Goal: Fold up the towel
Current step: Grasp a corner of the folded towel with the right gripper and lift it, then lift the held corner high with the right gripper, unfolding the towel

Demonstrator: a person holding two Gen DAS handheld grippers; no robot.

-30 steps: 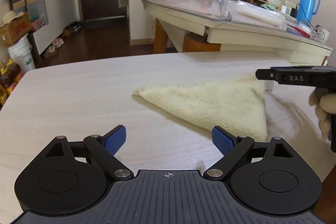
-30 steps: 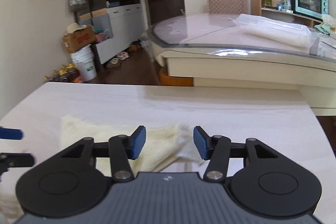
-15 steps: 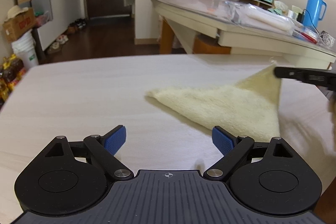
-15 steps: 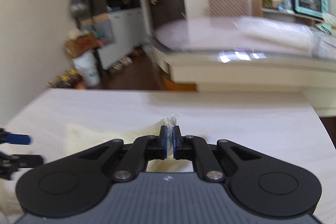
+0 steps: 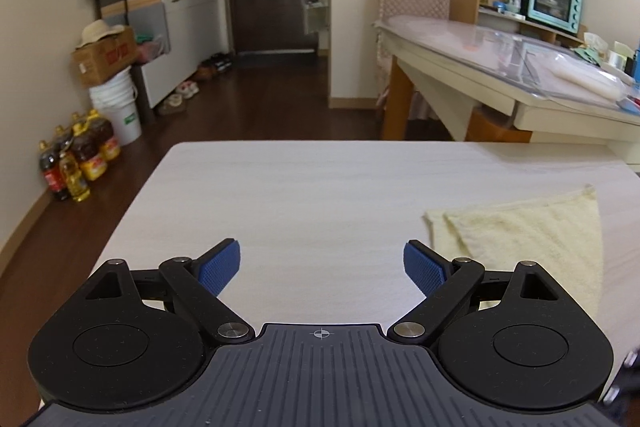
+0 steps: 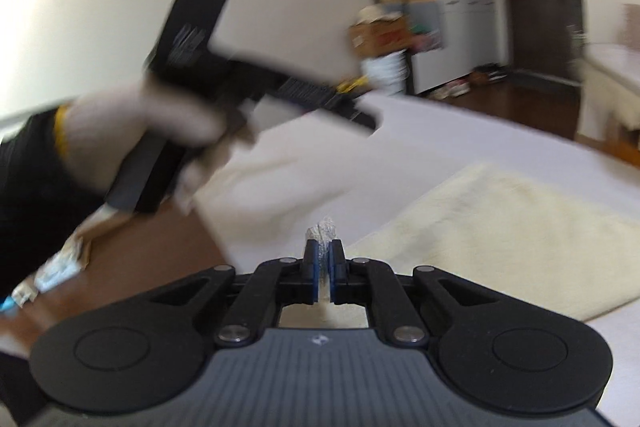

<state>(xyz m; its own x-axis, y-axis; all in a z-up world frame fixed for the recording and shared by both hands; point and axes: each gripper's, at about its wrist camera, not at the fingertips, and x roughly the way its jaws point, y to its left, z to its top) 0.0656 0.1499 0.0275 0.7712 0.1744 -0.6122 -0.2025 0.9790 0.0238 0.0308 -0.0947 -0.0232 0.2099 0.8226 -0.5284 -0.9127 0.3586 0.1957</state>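
A: We note the towel (image 5: 532, 239), pale yellow and fluffy, lying on the table (image 5: 320, 195). In the left wrist view it sits off to the right, one layer folded over another at a slant.

B: And our left gripper (image 5: 322, 267)?

A: Jaws wide apart, nothing between the blue pads (image 5: 222, 267). Bare tabletop shows beneath them; the towel's near edge lies just beside the right-hand pad.

B: We see the right gripper (image 6: 322, 259) differently. Its jaws are pressed nearly together, pinching a corner of the towel (image 6: 500, 239). A small tuft of cloth sticks up past the tips.

A: The rest of the towel?

B: Spread on the table (image 6: 440, 131) to the right of the jaws, in the right wrist view. That view is blurred.

A: Anything else there?

B: A gloved hand (image 6: 144, 139) at upper left, dark sleeve (image 6: 28, 187) behind it, gripping the handle of the left gripper (image 6: 320, 99) above the table's near edge. We cannot read its jaws from that angle.
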